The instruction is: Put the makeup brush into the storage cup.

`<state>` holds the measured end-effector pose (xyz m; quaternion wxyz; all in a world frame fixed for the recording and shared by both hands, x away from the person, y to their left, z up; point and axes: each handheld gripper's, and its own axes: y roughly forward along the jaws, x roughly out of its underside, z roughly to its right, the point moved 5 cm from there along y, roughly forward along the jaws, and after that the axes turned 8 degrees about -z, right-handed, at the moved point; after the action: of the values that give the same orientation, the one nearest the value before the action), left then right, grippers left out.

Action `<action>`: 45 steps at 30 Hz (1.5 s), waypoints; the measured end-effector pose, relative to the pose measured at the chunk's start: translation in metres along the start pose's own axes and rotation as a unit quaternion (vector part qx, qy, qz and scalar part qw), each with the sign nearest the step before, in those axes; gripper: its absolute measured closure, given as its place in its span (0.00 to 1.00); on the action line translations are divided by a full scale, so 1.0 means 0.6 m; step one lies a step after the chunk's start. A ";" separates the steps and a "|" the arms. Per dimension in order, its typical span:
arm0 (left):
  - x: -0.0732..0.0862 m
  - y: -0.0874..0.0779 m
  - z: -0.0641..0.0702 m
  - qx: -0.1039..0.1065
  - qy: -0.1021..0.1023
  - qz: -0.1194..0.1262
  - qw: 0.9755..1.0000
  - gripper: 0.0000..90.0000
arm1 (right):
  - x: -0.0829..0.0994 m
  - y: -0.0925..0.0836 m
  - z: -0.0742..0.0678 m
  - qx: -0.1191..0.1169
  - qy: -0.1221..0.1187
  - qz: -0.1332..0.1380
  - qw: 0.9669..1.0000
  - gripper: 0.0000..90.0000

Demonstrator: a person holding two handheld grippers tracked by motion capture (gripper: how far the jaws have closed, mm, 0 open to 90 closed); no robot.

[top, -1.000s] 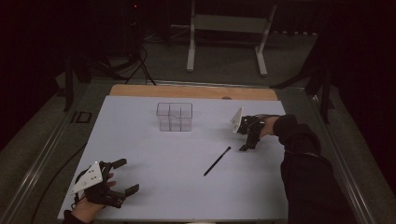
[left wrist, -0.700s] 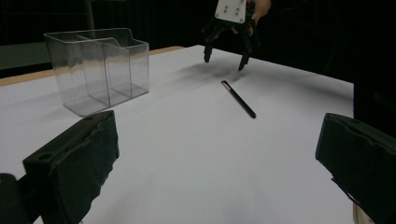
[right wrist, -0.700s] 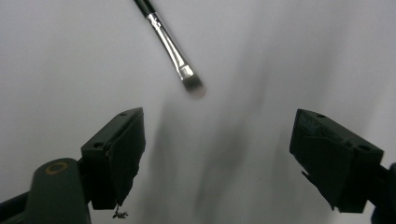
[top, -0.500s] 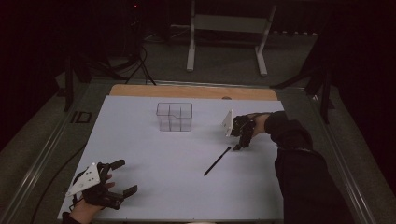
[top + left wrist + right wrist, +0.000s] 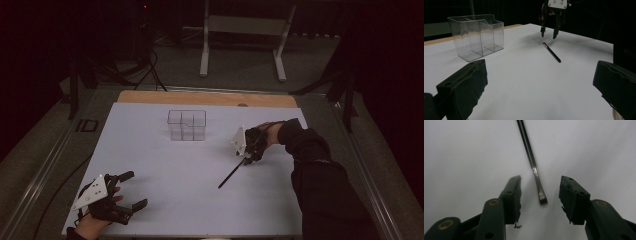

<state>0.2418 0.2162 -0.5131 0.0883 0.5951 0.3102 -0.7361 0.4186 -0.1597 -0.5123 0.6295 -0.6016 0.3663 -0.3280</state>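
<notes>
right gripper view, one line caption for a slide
Open right gripper straddling the near end of a thin black pen on the white table.

Slim black pen (image 5: 232,174) lying flat on the white table sheet, right of frame centre in the high view, slanting from lower left to upper right, its glossy end showing between parted jaws.

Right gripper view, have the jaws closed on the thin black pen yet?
No, the right hand-held gripper stands open, its jaws apart on either side of the thin black pen lying on the white table.
</notes>
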 end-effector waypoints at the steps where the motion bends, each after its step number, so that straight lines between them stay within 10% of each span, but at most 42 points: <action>1: 0.000 0.000 0.000 0.000 0.001 -0.001 1.000 0.01 | -0.007 0.002 -0.002 -0.001 -0.010 -0.003 1.000 0.61; 30: 0.002 0.003 0.005 0.005 0.008 -0.010 1.000 0.01 | -0.015 0.053 0.000 -0.004 -0.073 -0.041 0.996 0.92; 36: 0.001 0.004 0.005 0.004 0.012 -0.011 1.000 0.01 | -0.020 0.040 0.004 -0.043 0.028 -0.023 0.998 0.93; 38: 0.001 0.004 0.005 0.003 0.013 -0.012 1.000 0.01 | -0.020 0.033 0.008 -0.057 0.085 -0.020 0.995 0.93; 45: 0.000 0.006 0.007 -0.002 0.014 -0.017 1.000 0.01 | -0.020 0.021 -0.001 -0.074 0.161 -0.028 0.984 0.93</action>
<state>0.2400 0.2108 -0.5140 0.0730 0.6001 0.3232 -0.7281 0.4116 -0.1491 -0.5243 0.5064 -0.5957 0.4694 -0.4104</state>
